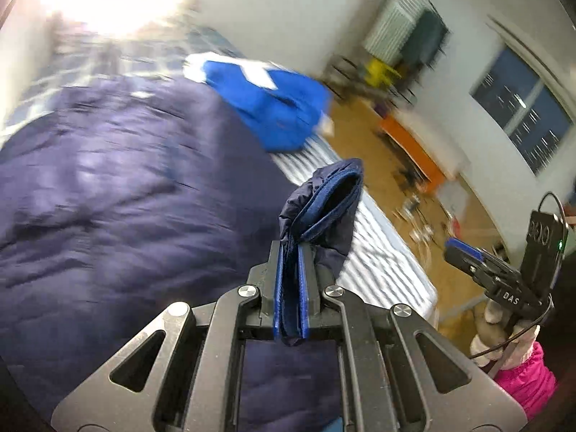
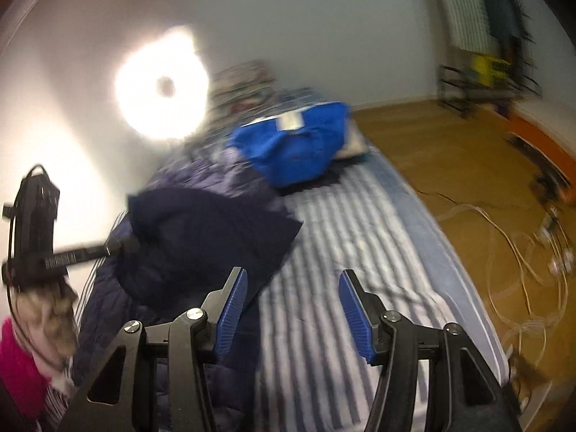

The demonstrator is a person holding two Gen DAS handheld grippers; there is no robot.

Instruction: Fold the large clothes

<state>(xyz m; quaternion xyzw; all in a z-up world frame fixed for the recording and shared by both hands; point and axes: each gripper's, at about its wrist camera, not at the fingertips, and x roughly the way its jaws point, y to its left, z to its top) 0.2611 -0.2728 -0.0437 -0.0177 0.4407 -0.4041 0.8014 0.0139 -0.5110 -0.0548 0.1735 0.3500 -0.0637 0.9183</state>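
Jacket (image 2: 201, 237) on bed (image 2: 345, 252) — bundle (image 2: 298, 151) behind it

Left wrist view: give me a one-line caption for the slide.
Left gripper shut on a zippered edge of the navy quilted jacket, lifted over the striped bed, a bright blue garment beyond.

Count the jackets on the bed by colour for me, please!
Dark navy puffer jacket: 1, its edge pinched in the left gripper
Bright blue jacket: 1, lying further back on the striped bed
Total: 2
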